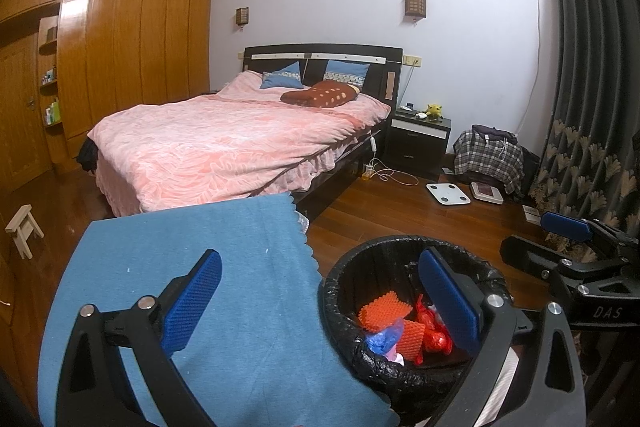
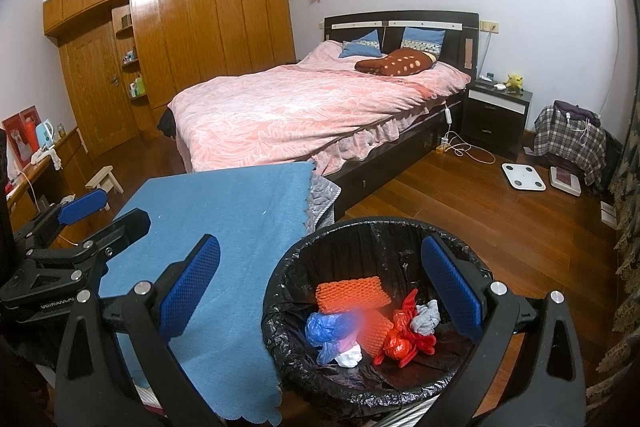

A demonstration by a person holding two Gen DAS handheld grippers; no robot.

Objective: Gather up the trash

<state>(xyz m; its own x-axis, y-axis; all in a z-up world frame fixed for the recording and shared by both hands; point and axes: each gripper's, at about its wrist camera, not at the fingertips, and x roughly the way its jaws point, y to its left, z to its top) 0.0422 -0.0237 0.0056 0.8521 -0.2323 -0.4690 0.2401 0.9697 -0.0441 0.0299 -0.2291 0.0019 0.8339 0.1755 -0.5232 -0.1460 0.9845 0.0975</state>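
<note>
A round trash bin (image 1: pixel 340 291) (image 2: pixel 288 263) with a black liner stands on the floor right of a table under a blue cloth (image 1: pixel 192 251) (image 2: pixel 224 211). Inside lie orange foam netting (image 1: pixel 382 311) (image 2: pixel 352 293), a red plastic bag (image 1: pixel 436 337) (image 2: pixel 404 339), a blue bag (image 1: pixel 382 339) (image 2: pixel 324 327), a grey wad (image 2: pixel 426 317) and white paper (image 2: pixel 349 358). My left gripper (image 1: pixel 320 301) is open and empty, straddling the table edge and the bin. My right gripper (image 2: pixel 324 289) is open and empty above the bin. Each also shows in the other view, the right in the left wrist view (image 1: pixel 536 239) and the left in the right wrist view (image 2: pixel 108 213).
A bed with a pink cover (image 1: pixel 224 143) (image 2: pixel 304 107) stands beyond the table. A black nightstand (image 1: pixel 420 139), two scales (image 1: pixel 448 193) on the wood floor, a plaid-covered pile (image 1: pixel 488 155), dark curtains (image 1: pixel 592 67), a small stool (image 1: pixel 24 231) and wooden wardrobes (image 1: pixel 132 39) surround it.
</note>
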